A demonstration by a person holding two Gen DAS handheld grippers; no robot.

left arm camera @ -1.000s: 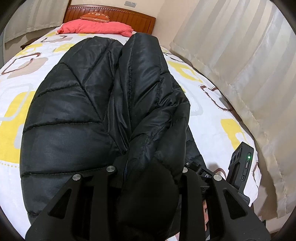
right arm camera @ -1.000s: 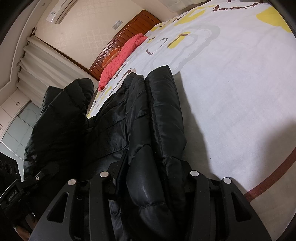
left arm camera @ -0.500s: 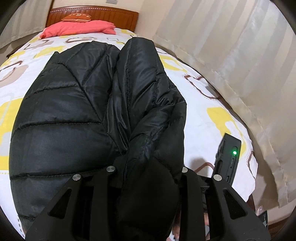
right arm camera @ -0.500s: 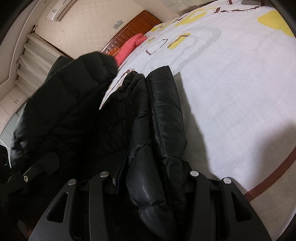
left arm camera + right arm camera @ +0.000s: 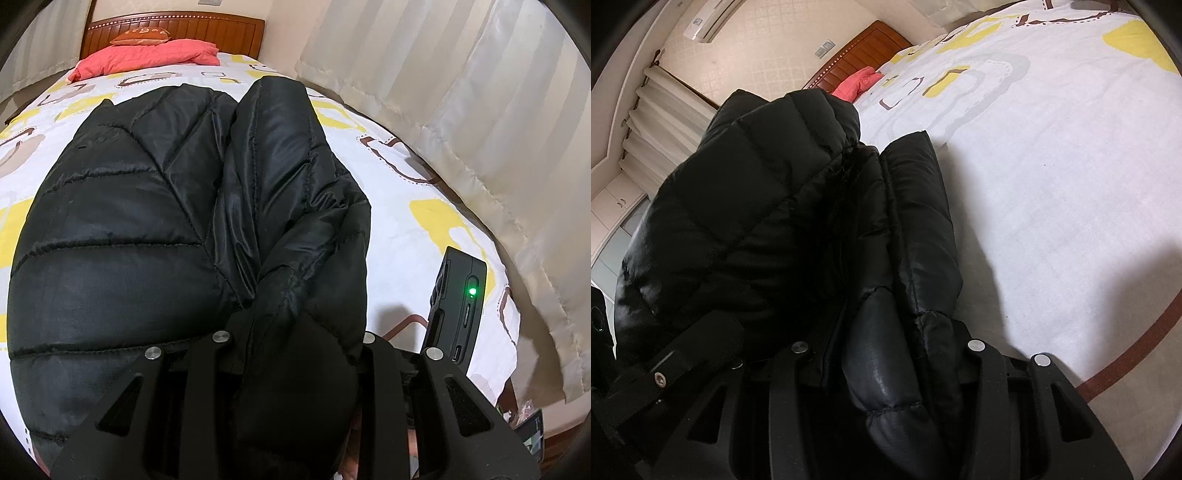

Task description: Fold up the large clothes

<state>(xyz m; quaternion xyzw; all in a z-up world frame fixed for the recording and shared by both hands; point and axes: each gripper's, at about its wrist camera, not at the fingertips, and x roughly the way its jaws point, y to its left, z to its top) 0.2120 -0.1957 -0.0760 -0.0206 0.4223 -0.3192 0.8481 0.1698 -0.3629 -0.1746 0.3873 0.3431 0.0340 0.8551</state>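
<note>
Black jacket [image 5: 155, 229] clamped in both tools

Jacket [image 5: 129, 240] spread on bed [image 5: 406, 192], one folded part lying over its right side. Pillow [image 5: 147, 57] at far end, against headboard [image 5: 177, 31]. Curtain [image 5: 461, 92] along bed's right edge. Near hem between left tongs [image 5: 295, 354] and right tongs [image 5: 886, 369].

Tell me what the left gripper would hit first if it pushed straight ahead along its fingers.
The left gripper is already shut on a bunched fold of the black puffer jacket. Straight on, it would likely press further into that jacket lying on the bed; depth is hard to judge.
</note>
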